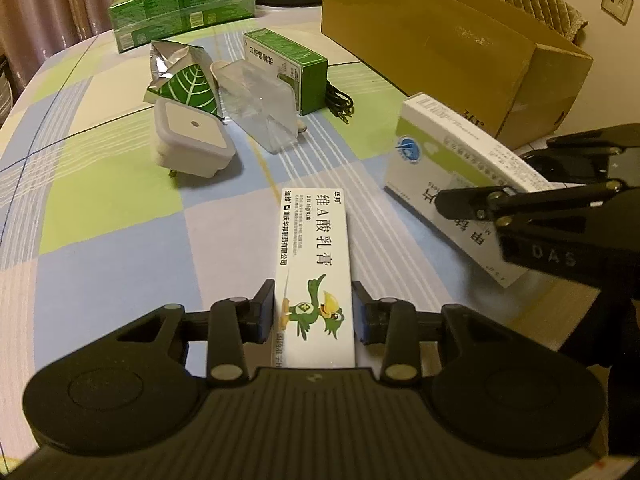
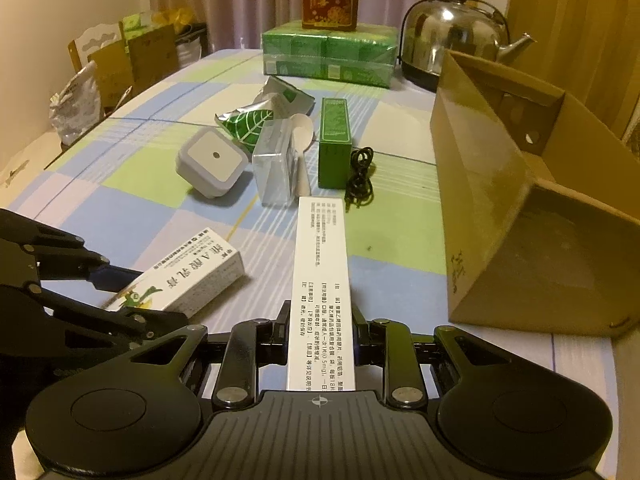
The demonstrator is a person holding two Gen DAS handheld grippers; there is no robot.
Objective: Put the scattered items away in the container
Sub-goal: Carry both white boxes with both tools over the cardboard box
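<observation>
My left gripper (image 1: 314, 312) is shut on a long white ointment box (image 1: 314, 264) with a green bird print; it also shows in the right wrist view (image 2: 180, 280). My right gripper (image 2: 320, 324) is shut on a white medicine box (image 2: 322, 280), seen tilted above the table in the left wrist view (image 1: 452, 168). The open cardboard box (image 2: 520, 208) stands at the right; it also shows in the left wrist view (image 1: 440, 44). On the table lie a white night-light plug (image 1: 192, 136), a leaf-print foil pouch (image 1: 184, 76), a clear plastic box (image 1: 260, 104), a green box (image 1: 292, 64) and a black cable (image 1: 340, 102).
A stack of green tissue packs (image 1: 180, 4) with a red carton on top sits at the table's far end. A steel kettle (image 2: 452, 36) stands behind the cardboard box. A plastic spoon (image 2: 300, 136) lies by the clear box. Bags and chairs (image 2: 112, 64) line the left side.
</observation>
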